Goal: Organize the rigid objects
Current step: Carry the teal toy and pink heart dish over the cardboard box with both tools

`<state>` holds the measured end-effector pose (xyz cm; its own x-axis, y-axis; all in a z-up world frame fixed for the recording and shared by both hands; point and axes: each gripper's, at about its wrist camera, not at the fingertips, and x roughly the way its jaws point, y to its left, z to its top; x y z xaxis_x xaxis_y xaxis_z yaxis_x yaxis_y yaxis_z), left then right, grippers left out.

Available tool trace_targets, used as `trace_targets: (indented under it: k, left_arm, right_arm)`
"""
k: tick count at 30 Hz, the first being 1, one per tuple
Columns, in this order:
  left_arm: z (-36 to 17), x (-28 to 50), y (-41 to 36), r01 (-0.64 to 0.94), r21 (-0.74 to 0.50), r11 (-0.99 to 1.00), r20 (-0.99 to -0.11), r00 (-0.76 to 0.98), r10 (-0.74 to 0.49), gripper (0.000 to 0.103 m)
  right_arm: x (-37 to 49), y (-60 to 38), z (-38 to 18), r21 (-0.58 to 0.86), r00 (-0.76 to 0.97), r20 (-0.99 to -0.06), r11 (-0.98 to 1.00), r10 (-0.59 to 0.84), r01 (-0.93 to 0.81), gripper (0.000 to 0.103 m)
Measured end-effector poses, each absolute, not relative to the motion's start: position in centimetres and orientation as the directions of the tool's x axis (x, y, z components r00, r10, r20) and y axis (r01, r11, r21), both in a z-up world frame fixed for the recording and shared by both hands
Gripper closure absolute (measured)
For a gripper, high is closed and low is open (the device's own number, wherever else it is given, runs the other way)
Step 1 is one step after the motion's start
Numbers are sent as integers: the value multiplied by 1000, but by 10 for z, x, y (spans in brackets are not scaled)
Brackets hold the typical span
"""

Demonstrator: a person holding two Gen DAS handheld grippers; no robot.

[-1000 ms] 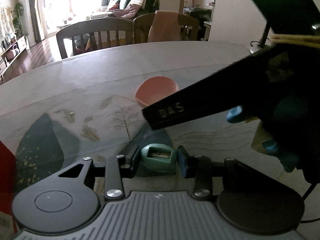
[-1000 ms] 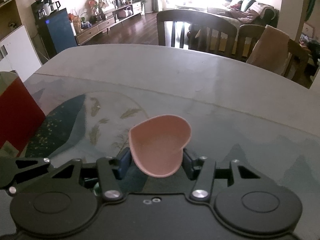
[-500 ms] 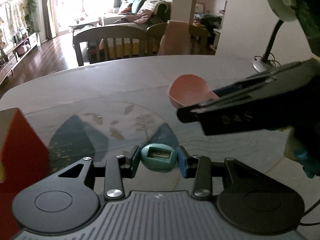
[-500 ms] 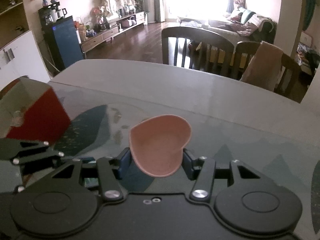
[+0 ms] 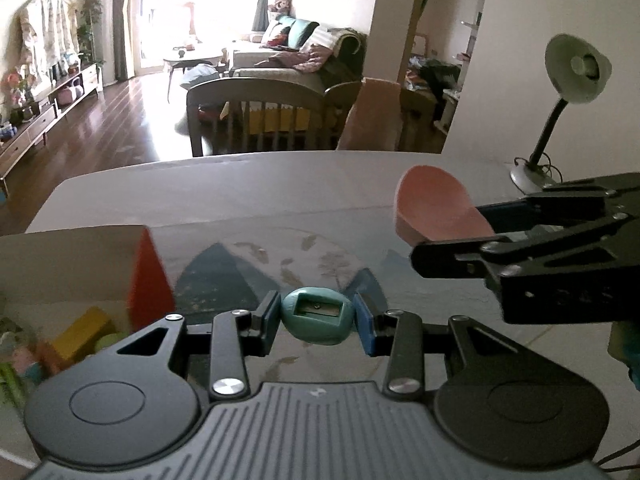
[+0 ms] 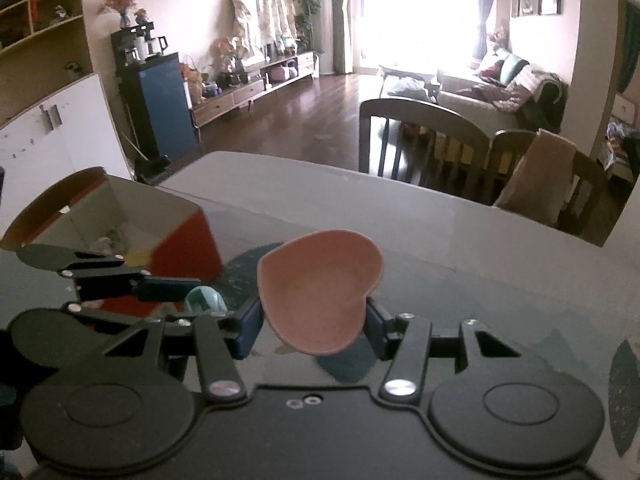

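Grippers carry two small items toward the red box

Left hand-held gripper (image 5: 316, 322) pinches a teal pencil sharpener (image 5: 317, 316); right hand-held gripper (image 6: 312, 326) clamps a pink heart-shaped dish (image 6: 320, 308). Both are held above the desk (image 5: 240, 196). The open red box (image 5: 150, 280), with toys already inside, sits just left of the sharpener and farther left of the dish, so the left hand looks nearer for the drop.
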<state>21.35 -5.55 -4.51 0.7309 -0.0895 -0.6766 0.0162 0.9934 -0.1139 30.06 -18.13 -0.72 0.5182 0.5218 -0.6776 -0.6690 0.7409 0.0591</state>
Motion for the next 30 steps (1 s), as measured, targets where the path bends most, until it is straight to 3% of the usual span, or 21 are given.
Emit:
trace_targets:
  k: [30]
  left_arm:
    - [-1,151,129,-149,-79,986,-659,750,60,64]
  right_arm:
    - [227,-42,11,50,467,-660,654,589,-755,51]
